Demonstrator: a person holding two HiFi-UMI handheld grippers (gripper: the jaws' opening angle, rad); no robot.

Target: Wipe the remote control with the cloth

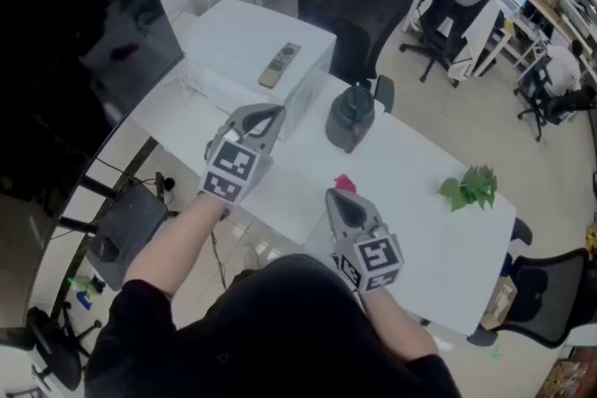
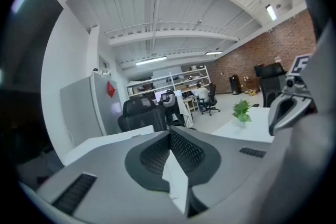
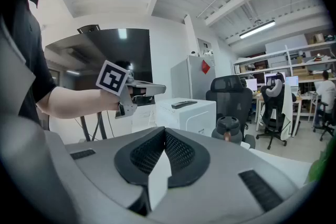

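Two claws, both closed fully and with nothing held, are pictured above a white table (image 1: 438, 247): the left claw (image 1: 265, 120) is raised ahead of the person, and the right claw (image 1: 338, 201) is held lower and nearer the body. One remote control (image 1: 280, 65) is seen lying flat on one white box (image 1: 308, 93), just beyond the left claw's tips and well ahead of the right claw. One small pink-red item (image 1: 345, 185), taken to be the cloth, is seen on the table just in front of the right claw. The remote is judged to be stiff, light and smooth-cased, so it could be slid about under a wipe. It would best be pinned or gripped across its long edges near one end, with the button face left clear. The cloth is judged to be soft and limp, and it would best be pinched at a bunched fold. One dark lidded pot (image 1: 352, 118) is seen between the claws and farther out, and one green plant (image 1: 471, 188) is seen off to the right claw's right.
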